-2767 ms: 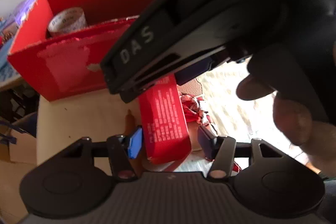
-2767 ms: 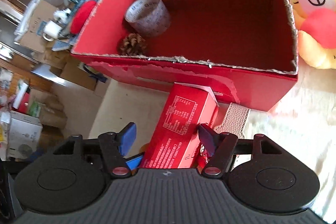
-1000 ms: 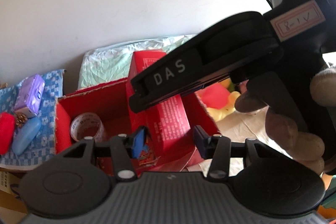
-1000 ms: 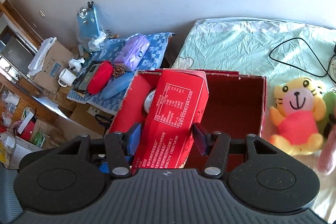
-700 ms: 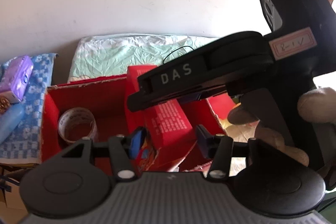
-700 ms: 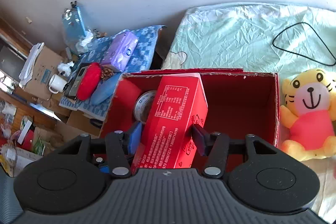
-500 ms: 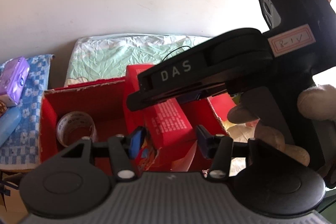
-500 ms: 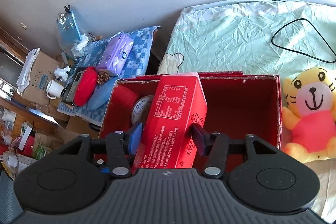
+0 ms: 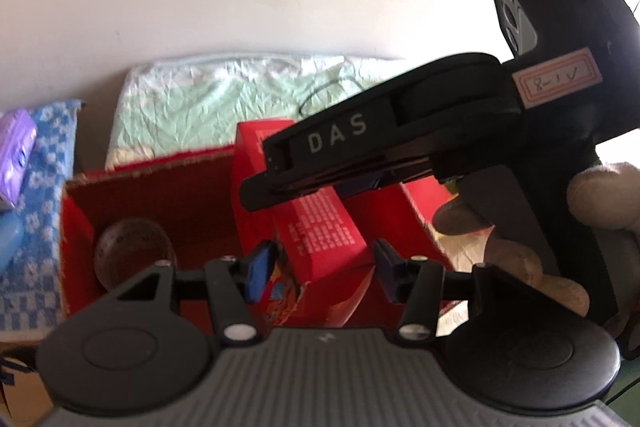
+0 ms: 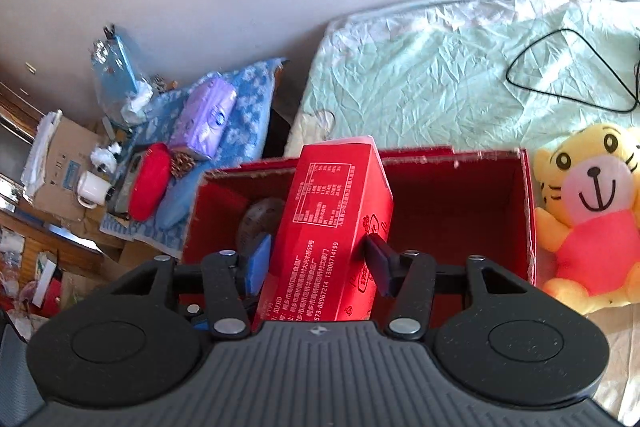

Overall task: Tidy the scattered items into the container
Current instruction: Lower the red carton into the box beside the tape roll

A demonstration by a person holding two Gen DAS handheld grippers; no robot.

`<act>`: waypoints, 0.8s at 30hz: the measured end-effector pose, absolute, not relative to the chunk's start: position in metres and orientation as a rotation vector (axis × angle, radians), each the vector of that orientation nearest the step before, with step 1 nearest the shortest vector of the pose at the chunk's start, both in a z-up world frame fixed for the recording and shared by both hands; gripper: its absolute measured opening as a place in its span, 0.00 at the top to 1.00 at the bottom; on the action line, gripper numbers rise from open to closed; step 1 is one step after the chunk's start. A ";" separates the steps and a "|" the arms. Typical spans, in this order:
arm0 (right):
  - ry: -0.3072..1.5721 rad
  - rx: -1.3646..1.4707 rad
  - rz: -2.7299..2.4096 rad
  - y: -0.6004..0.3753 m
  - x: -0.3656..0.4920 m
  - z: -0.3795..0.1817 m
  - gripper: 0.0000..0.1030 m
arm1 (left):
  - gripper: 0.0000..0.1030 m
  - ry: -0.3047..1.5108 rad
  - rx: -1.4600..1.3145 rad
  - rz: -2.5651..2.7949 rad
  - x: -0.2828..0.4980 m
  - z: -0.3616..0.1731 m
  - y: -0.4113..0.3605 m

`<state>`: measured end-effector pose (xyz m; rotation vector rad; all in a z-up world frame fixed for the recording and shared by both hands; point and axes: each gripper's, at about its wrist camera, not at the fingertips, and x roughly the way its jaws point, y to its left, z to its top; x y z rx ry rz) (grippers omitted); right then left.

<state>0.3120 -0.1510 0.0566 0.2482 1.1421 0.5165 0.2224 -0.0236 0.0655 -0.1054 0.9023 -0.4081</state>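
Red container (image 10: pixel 460 211) holds tape roll (image 10: pixel 260 223); red carton (image 10: pixel 332 227) above it.

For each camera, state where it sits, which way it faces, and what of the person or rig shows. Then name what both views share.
Left wrist: on the left hand-held gripper, looking down into the red cardboard box; its own fingers, the right hand-held gripper's body and the person's fingers show.
Right wrist: on the right hand-held gripper, facing down at the box and bed; only its fingers show, clamping the red carton.
Shared: box, carton, tape roll, green bedsheet.
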 end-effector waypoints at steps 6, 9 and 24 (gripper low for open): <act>1.210 0.202 0.507 -0.139 0.309 0.027 0.47 | 0.48 0.967 -0.103 -0.414 0.221 0.036 -0.017; 1.235 0.190 0.499 -0.132 0.310 0.013 0.47 | 0.48 0.994 -0.112 -0.407 0.224 0.022 -0.010; 1.289 0.140 0.547 -0.089 0.324 -0.027 0.48 | 0.48 1.074 -0.098 -0.338 0.239 -0.022 0.020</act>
